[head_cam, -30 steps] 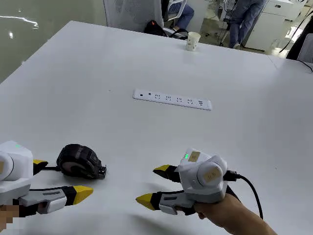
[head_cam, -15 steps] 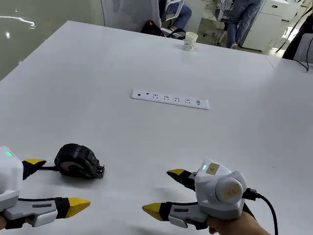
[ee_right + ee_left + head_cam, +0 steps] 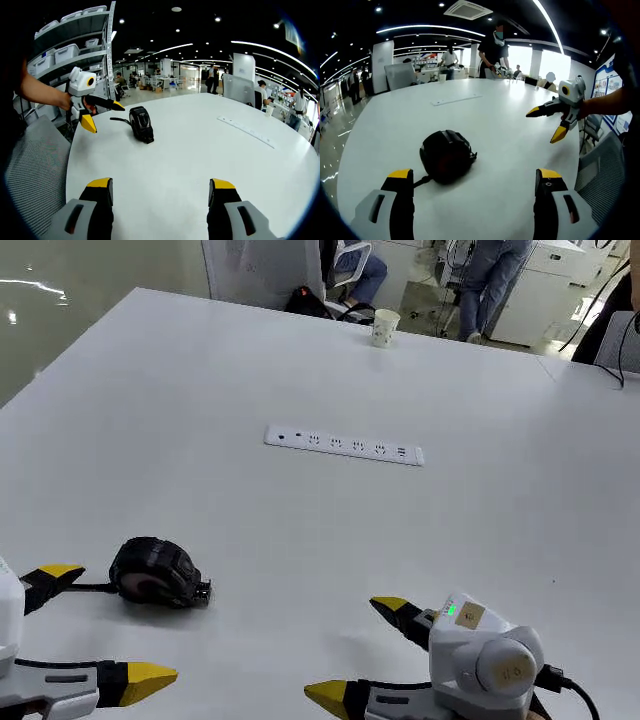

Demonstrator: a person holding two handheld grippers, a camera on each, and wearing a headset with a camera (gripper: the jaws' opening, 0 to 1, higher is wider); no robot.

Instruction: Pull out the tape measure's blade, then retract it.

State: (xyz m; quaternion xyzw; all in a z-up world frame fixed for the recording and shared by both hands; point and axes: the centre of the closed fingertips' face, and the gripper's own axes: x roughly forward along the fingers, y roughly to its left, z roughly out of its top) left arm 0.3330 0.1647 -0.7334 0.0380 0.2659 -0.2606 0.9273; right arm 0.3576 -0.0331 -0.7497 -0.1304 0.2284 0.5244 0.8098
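The left gripper (image 3: 105,625) hovers low at the near left, jaws wide apart and empty. The tape measure (image 3: 155,572) lies on the counter (image 3: 200,390) just beside its upper jaw, blade wound in. The right gripper (image 3: 357,650), well apart, has its jaws spread too.

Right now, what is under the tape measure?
The tape measure lies directly on the bare white table, with its black strap on the table beside it. Its body covers the spot where it rests, so anything thin beneath it cannot be seen.
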